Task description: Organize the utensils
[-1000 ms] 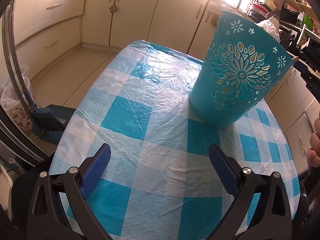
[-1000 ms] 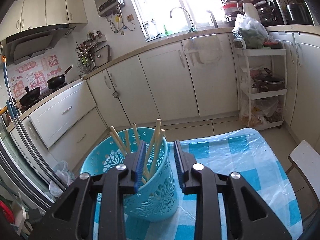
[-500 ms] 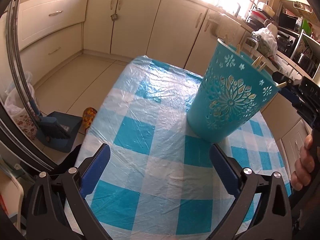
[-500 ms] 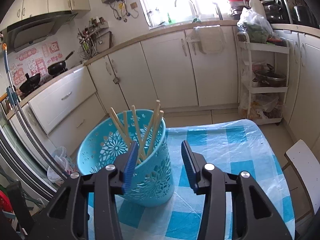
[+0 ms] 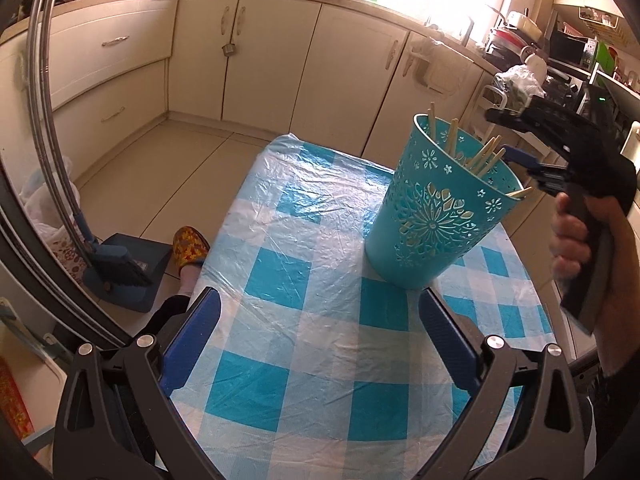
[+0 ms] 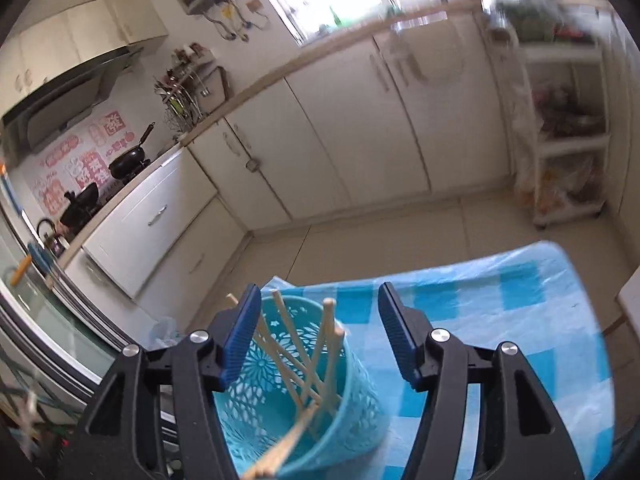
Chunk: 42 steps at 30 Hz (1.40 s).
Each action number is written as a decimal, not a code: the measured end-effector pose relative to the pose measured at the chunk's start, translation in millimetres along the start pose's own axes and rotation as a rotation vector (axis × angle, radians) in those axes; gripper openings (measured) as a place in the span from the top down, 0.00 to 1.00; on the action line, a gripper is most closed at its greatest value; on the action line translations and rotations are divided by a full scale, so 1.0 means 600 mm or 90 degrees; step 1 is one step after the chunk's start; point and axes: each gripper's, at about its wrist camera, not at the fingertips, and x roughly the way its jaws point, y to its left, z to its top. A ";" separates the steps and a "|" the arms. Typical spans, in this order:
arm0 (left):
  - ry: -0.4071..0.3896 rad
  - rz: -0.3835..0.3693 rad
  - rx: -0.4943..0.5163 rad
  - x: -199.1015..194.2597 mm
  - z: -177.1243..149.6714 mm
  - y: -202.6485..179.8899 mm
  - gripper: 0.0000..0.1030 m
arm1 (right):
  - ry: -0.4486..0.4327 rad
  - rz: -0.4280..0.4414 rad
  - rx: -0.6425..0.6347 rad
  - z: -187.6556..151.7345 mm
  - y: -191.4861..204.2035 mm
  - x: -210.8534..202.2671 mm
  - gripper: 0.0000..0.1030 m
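Note:
A teal cut-out holder (image 5: 432,216) stands upright on the blue-and-white checked tablecloth (image 5: 304,280) with several wooden chopsticks (image 5: 486,156) leaning inside it. It also shows in the right wrist view (image 6: 320,412), chopsticks (image 6: 304,364) fanned out. My left gripper (image 5: 320,344) is open and empty, low over the cloth, short of the holder. My right gripper (image 6: 316,336) is open and empty, above the holder's rim; in the left wrist view it (image 5: 532,160) hovers at the holder's far right side.
Cream kitchen cabinets (image 5: 256,60) ring the room beyond the table. A blue dustpan and brush (image 5: 120,272) and a patterned slipper (image 5: 190,246) lie on the floor at the left. A white shelf rack (image 6: 568,132) stands at the far right.
My right gripper has opened wide and risen above the holder, leaving the chopsticks inside. My left gripper has drawn back from the holder.

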 end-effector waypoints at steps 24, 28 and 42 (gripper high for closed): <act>-0.048 0.077 0.139 -0.201 -0.012 -0.079 0.07 | -0.033 -0.194 -0.133 -0.269 0.107 -0.311 0.08; -0.065 0.099 0.170 -0.249 -0.019 -0.099 0.07 | -0.057 -0.205 -0.120 -0.270 0.145 -0.353 0.07; -0.093 0.097 0.146 -0.391 -0.051 -0.099 0.07 | -0.131 -0.179 -0.119 -0.331 0.256 -0.487 0.07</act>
